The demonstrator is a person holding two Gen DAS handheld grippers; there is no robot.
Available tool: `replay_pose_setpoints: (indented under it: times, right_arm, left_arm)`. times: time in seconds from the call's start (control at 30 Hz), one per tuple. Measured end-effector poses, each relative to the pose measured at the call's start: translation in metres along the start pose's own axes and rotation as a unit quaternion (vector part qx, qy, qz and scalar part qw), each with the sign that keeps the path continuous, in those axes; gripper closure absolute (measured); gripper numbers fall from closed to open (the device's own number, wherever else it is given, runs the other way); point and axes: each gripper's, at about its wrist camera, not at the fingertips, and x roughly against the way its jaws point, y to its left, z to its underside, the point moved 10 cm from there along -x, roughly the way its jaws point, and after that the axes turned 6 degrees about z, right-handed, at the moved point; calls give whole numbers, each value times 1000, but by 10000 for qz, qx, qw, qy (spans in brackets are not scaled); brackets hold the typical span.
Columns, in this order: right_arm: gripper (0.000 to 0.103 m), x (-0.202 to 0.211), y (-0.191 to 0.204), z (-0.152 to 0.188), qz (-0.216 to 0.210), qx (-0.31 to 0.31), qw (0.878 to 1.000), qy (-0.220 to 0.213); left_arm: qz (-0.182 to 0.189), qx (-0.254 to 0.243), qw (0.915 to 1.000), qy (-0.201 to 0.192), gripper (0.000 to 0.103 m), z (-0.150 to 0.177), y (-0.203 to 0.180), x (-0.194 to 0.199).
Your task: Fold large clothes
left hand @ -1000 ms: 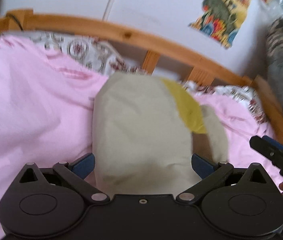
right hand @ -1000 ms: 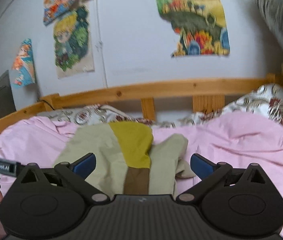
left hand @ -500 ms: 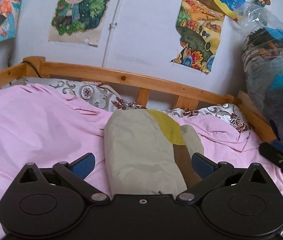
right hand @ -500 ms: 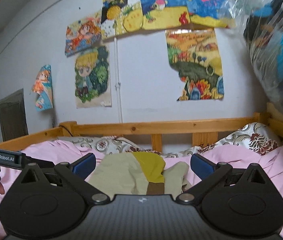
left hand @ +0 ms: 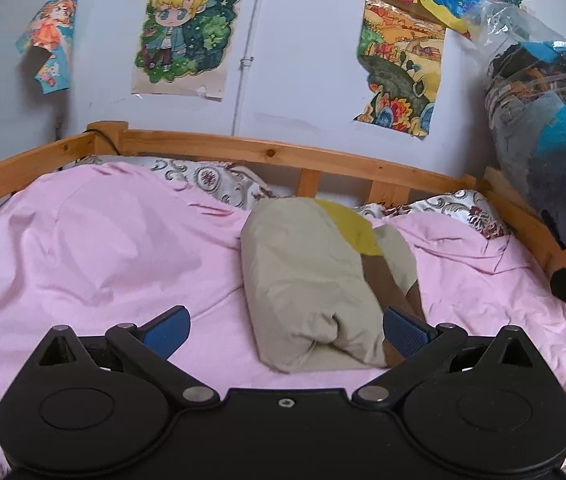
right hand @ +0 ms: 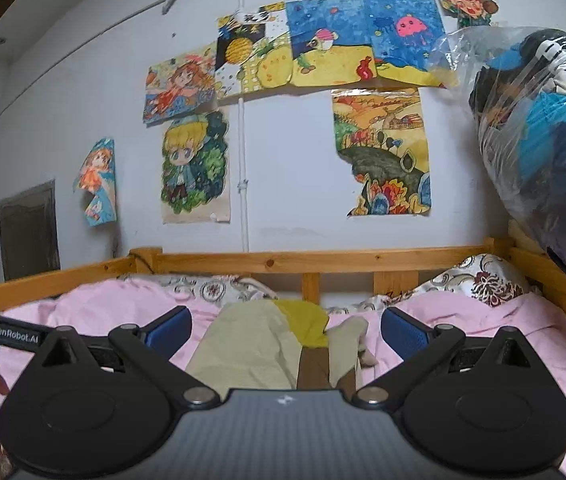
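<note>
The left gripper (left hand: pixel 285 326) is hovering low over the bed with its blue pads (left hand: pixel 405 330) spread wide apart and gripping nothing, the near end of the folded garment (left hand: pixel 315 280) lying between them. The right gripper (right hand: pixel 285 330) is sitting higher and further back, its fingers likewise standing wide apart and empty, looking over the same bundle. The garment, beige with a mustard-yellow panel and a brown strip along its right side, is lying folded into a compact, puffy rectangle on the pink sheet (left hand: pixel 103 248), roughly mid-bed and running away from the cameras. Beyond it, patterned pillows (right hand: pixel 479 280) are resting against the wooden bed rail (right hand: pixel 323 258). Behind the rail, colourful drawings (right hand: pixel 383 152) are hanging on the pale wall, and a clear plastic bag of dark clothing (right hand: pixel 543 136) is bulging in at the right.
</note>
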Motion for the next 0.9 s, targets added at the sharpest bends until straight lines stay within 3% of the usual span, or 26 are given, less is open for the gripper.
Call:
replay_pose_setpoints:
  times: [0.27,0.43,0.9]
  right_arm:
    - [0,15,5,49,148,112,9994,276]
    - [0,11,6,74,135,142,9979,613]
    - [0,9,12,84,53,239,9968,767]
  left_arm:
    - [-326,-63,9994,-53,1,37,9,2]
    - [-363,-13,9991,226,1,62,14,-5]
    - [-446,-32,9987,224,1,66,18,-5]
